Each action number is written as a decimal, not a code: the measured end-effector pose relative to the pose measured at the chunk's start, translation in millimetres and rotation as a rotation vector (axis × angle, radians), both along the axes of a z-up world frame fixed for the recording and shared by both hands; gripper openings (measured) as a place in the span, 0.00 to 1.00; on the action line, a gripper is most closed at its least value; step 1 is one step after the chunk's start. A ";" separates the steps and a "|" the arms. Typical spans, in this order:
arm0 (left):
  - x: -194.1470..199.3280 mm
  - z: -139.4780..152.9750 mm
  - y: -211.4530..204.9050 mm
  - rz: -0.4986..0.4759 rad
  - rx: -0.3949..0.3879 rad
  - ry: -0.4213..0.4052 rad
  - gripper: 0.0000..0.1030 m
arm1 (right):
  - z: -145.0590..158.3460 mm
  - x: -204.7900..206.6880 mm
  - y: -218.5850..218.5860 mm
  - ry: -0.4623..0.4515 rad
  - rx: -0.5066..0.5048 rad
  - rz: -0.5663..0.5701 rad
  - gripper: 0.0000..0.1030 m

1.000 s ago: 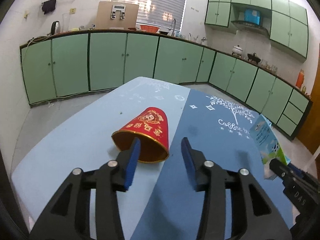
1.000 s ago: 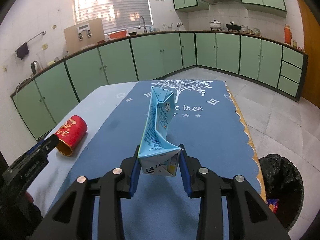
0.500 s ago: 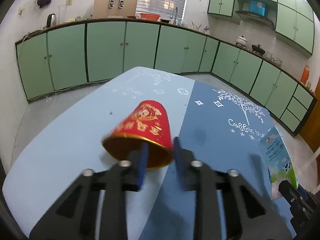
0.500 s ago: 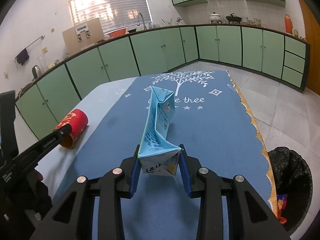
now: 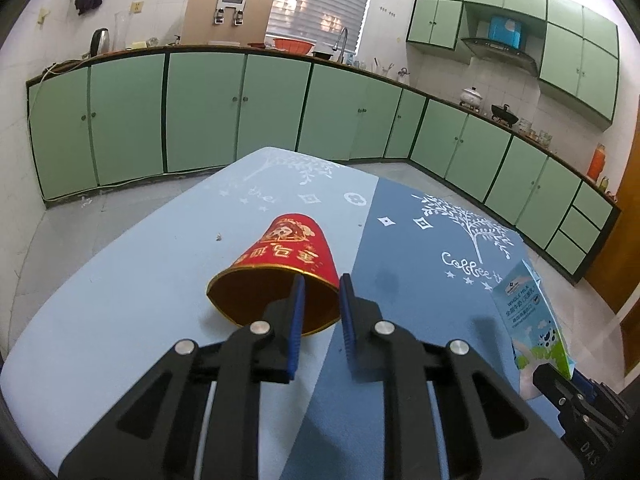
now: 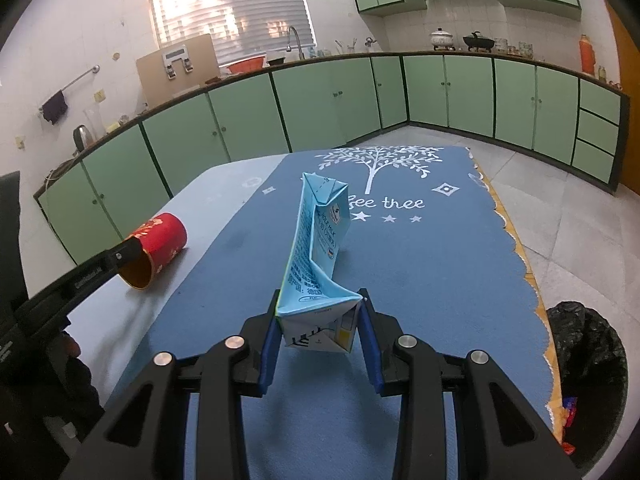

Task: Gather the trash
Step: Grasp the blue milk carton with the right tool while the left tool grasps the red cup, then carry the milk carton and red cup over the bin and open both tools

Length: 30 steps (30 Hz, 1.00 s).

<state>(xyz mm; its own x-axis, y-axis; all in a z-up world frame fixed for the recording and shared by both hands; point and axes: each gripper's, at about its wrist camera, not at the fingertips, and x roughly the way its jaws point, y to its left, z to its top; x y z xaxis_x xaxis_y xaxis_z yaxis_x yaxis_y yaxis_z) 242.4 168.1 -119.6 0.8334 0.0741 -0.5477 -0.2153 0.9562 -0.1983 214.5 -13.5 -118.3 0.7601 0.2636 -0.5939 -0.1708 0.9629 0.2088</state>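
Two items secured, none binned: red paper cup [image 5: 280, 268], on its side near the table's [image 6: 440, 280] left edge, rim pinched by left gripper [image 5: 320, 300]; blue milk carton [image 6: 316, 256] clamped at its base in right gripper [image 6: 320, 320]; black-lined bin [image 6: 588, 376] off the right edge awaits both.

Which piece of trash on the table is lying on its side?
The red paper cup, tipped over with its gold-lined mouth toward the left gripper. The blue milk carton stands upright instead.

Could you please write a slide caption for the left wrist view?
Left gripper pinches the rim of a tipped red paper cup on the blue tablecloth.
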 end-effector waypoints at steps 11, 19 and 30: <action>16.1 -5.2 -3.8 0.003 -0.005 0.053 0.48 | -3.5 4.0 -5.3 0.018 0.051 0.010 0.34; 34.1 -14.3 -3.4 0.021 -0.008 0.122 0.22 | -3.8 4.3 -2.5 0.018 0.042 0.013 0.34; 6.8 5.1 -4.1 -0.019 0.010 -0.015 0.04 | -1.6 1.8 -1.8 0.010 0.036 0.021 0.34</action>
